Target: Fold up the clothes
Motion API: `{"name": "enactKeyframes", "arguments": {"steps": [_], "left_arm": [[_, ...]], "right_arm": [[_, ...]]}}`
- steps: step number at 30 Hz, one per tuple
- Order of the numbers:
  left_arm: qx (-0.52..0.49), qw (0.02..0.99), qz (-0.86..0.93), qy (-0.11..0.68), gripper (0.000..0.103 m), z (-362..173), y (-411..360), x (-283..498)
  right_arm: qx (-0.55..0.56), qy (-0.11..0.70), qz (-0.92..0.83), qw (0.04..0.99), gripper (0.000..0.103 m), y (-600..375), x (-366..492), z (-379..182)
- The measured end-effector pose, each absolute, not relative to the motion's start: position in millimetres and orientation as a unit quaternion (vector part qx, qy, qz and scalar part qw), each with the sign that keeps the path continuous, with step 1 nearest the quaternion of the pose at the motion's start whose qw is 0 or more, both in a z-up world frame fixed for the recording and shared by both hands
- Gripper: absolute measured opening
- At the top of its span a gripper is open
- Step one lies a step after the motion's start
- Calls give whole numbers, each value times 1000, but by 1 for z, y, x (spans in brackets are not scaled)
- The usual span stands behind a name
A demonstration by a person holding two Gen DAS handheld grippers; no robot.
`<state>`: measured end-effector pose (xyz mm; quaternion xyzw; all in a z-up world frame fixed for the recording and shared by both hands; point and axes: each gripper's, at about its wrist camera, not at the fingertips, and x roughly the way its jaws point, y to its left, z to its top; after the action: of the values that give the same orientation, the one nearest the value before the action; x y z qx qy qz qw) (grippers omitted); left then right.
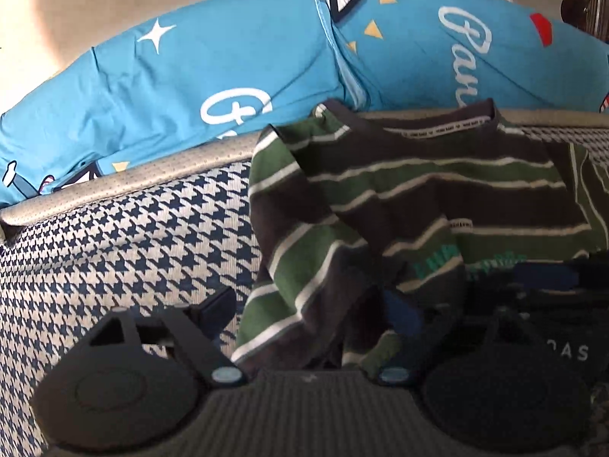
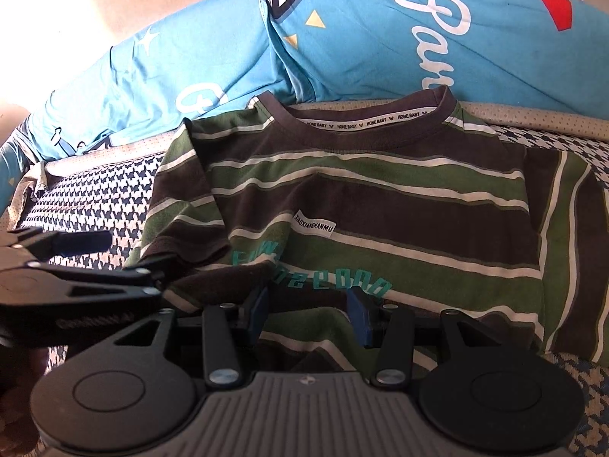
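Note:
A small T-shirt [image 2: 361, 198] striped green, brown and white lies face up on the houndstooth bed cover, collar toward the pillows. Its left sleeve [image 1: 304, 266] is folded inward over the chest. My left gripper [image 1: 310, 314] stands open at that sleeve: the cloth drapes between the wide jaws, and the left finger [image 1: 219, 312] is clear of it over the bed cover. From the right wrist view the left gripper [image 2: 129, 255] sits at the sleeve's hem. My right gripper [image 2: 310, 314] rests low on the shirt's front, jaws half apart over flat fabric, no pad pressing on it.
Two blue pillows [image 1: 190, 76] with white script lie along the far side against a beige wall. A grey perforated trim [image 1: 133, 179] borders the blue-and-white houndstooth cover [image 1: 114, 247], which shows left of the shirt.

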<state>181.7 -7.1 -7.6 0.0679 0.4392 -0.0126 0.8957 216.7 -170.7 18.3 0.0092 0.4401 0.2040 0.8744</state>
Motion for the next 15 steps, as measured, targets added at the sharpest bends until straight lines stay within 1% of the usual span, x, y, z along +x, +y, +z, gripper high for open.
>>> {"name": "enactKeyframes", "arguments": {"steps": [3,4,6,8,11,15], "left_arm": [[63,891,-16,449,72,-12,-6,184],[61,890,-17,451,67,-13,-6,185],[62,889,-17,453,62,-15,-6,185],[61,888,-22,455,50,-15,-6,185],[55,891,-22,451,39,-13,-4,184],[38,896,-6,442,37,-7,3,186]], "right_arm": [[9,440,204,874,46,-171,217,18],[9,440,204,874,46,-171,217,18],[9,441,204,874,46,-170,217,18],[8,441,204,874,46,-170,217,18],[7,441,205,874,46,-171,217,18],[7,441,205,874,46,-171,218,17]]}}
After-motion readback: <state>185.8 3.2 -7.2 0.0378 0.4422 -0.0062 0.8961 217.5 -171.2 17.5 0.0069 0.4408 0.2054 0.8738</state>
